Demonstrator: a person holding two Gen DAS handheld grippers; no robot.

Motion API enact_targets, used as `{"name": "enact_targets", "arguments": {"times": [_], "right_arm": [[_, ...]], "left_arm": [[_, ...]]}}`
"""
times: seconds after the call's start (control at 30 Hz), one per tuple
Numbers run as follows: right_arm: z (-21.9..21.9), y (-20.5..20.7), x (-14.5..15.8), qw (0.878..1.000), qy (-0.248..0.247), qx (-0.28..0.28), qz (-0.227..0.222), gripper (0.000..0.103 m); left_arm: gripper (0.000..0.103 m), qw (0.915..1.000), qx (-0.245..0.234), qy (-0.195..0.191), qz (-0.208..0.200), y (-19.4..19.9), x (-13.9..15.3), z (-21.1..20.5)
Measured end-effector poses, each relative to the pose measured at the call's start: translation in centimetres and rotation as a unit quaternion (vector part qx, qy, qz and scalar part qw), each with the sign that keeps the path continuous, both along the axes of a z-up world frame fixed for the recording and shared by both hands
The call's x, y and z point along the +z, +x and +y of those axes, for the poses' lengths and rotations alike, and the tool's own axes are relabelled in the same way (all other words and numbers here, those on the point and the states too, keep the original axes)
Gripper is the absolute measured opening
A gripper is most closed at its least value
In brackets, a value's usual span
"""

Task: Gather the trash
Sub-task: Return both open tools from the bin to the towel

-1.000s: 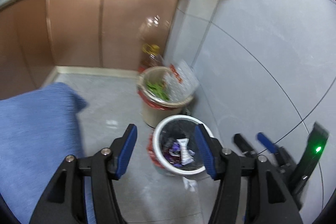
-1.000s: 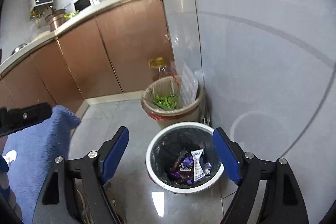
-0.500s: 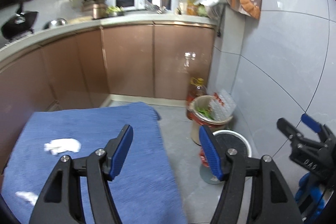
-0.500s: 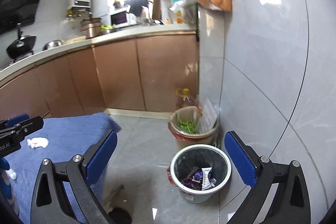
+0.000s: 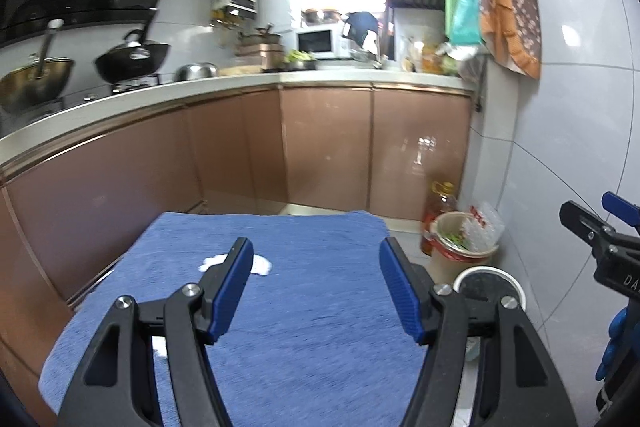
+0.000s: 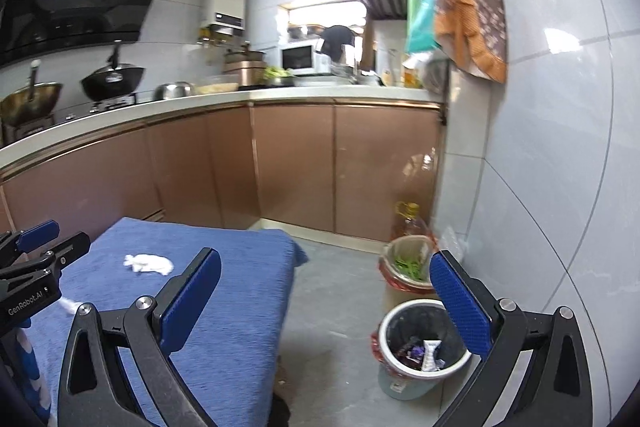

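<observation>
Apparently empty tools (image 5: 316,281) over blue cloth (image 5: 320,307)

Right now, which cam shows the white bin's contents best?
Right wrist: the white bin is seen from above, wrappers visible inside its black liner. Left wrist shows only part of its rim, behind the left gripper's finger.

Brown cabinets (image 5: 328,147) under a pale counter (image 6: 280,93) ahead of me. Grey tiled wall (image 6: 560,167) on my right; glossy grey floor (image 6: 336,307).
</observation>
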State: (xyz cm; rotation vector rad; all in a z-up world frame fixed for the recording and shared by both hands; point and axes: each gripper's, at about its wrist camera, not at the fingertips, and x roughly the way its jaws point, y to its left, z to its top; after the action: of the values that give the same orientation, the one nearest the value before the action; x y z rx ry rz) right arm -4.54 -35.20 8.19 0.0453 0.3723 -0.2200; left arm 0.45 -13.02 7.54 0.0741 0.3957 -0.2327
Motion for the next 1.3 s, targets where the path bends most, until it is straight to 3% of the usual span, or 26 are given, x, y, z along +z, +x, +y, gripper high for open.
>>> {"name": "enact_targets", "arguments": {"times": [0.43,0.73,0.83,0.9,1.3], "right_arm": [[6.8,-2.1,2.1,0.998,-0.028,0.049,-0.02,0.102],[9.1,-2.8,2.5,0.997,-0.033,0.071,-0.017,0.102],[9.9,-3.1,2.8,0.996,-0.039,0.076,-0.02,0.102],[10.1,-3.2,3.2,0.996,-0.045,0.079,-0.023,0.103],[10.8,-1.2,2.7,0.994,-0.028,0.106,-0.019,0.103]], "left_arm": [[0.064,0.9976,0.06,-0.023,-0.026,-4.7,0.7,7.8],[0.065,0.9941,0.099,-0.027,-0.037,-6.7,0.5,11.4],[0.066,0.993,0.11,-0.035,-0.027,-6.7,0.1,12.8],[0.073,0.9917,0.119,-0.044,-0.018,-6.6,-0.2,14.0],[0.073,0.9769,0.203,-0.066,0.017,-5.7,-3.0,22.4]]}}
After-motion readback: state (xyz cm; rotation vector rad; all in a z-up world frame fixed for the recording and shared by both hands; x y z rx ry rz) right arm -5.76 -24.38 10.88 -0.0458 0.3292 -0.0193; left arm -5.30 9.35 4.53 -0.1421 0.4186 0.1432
